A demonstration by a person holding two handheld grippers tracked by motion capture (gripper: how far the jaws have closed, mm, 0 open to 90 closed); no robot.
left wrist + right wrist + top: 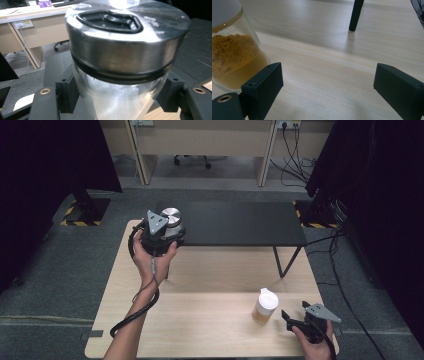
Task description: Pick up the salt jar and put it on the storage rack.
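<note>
The right gripper (292, 318) sat open beside the spice jar (264, 306) near the table's (210, 330) front-right corner. The left gripper (165, 237) clamped the steel-lidded jar (171, 219) upright at the black shelf's (240, 222) left edge.

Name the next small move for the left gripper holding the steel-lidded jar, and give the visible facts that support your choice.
Probably carry the jar a little further over the black shelf and lower it there. The left gripper is shut on its glass body, and in the high view the jar sits at the shelf's near left corner. The right gripper is open beside the jar of yellow powder.
</note>
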